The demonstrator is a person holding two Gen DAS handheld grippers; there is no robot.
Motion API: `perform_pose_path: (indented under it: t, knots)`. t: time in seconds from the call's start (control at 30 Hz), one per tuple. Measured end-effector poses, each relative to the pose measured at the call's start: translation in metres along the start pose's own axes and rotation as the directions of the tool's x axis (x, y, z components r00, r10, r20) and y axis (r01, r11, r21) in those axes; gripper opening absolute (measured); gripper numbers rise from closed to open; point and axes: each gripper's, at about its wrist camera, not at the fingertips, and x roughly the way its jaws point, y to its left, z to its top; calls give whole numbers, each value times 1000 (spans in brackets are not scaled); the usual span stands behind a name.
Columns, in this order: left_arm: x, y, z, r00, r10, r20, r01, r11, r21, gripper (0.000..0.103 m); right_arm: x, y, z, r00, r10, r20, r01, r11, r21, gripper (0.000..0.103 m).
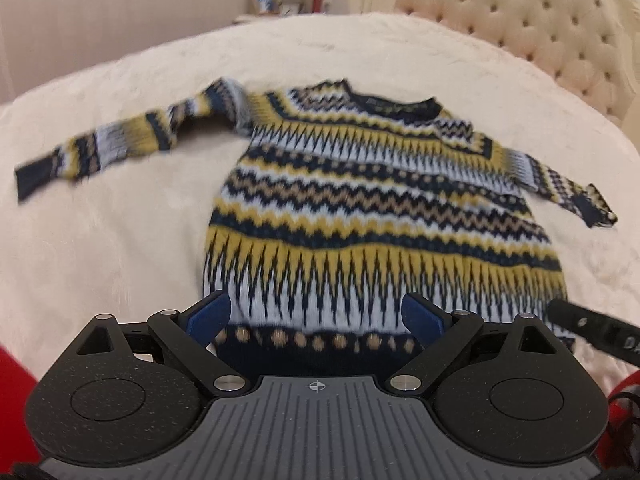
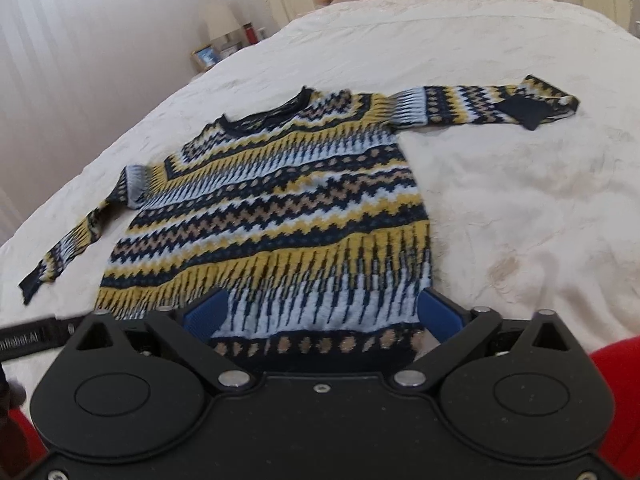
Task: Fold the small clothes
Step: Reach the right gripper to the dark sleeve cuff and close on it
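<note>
- The small knitted sweater [image 1: 360, 200] with zigzag bands of yellow, dark blue, pale blue and tan lies flat on the bed with the soft cream cover [image 1: 120, 240]. Its front faces up and its neck points to the padded cream headboard [image 1: 540, 20].
- No fold is made yet. The body is spread out wide. Both sleeves stick out to the sides. The end of one sleeve [image 2: 524, 114] is turned back on itself a little, so the dark cuff lies on top of the sleeve.
- I think the folding is just at its start. The sleeves have to go in over the body, and then the body has to be folded up. All of that is left to do.
- The left tongs [image 1: 316, 312] are wide apart, let go, with nothing pinched. They hang over the near left part of the dark hem with tan dots [image 1: 320, 340]. The blue pads [image 1: 210, 314] sit over the pale blue band. I cannot tell if they touch the wool.
- The right tongs [image 2: 324, 312] are also wide apart and pinch nothing. They hang over the near right corner of the hem, with one blue pad [image 2: 436, 314] just past the sweater's side edge.
- The two tongs are near each other at the hem. It looks like they are getting ready to take the bottom edge.
</note>
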Motion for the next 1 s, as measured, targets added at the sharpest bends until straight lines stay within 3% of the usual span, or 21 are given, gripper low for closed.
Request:
perform_pose_path:
  t: [0.2,0.37,0.47,0.53,0.67,0.77,0.83,0.93,1.0]
  knots:
    - [-3,-5,38,998,-30,48,28,998,61,93,0,0,19,999,33,-14,-33,999,-4,86]
    - [9,2,85,984,-161,74,162,987,-6,93,-1,-12,64,998,-31,63,34,998,-48,86]
    - [24,8,116,969,-231,84,237,969,-69,93,6,-26,93,988,-108,115,117,990,-78,86]
    - [39,10,124,973,-221,64,227,969,-98,93,15,-36,111,975,-176,136,191,976,-106,85]
    - [65,8,148,987,-142,70,148,986,-83,93,34,-59,139,944,-282,172,309,939,-153,74]
    - [84,4,153,993,-63,98,68,996,-49,93,55,-76,152,908,-376,186,406,899,-166,71]
    - [99,4,152,996,-32,89,36,999,-34,93,69,-87,157,883,-429,189,461,871,-173,62]
    - [120,8,146,998,-49,34,50,999,-20,93,89,-102,161,858,-484,172,509,846,-160,56]
    - [133,11,142,998,-65,-4,65,998,-11,93,99,-113,164,854,-496,155,515,847,-131,56]
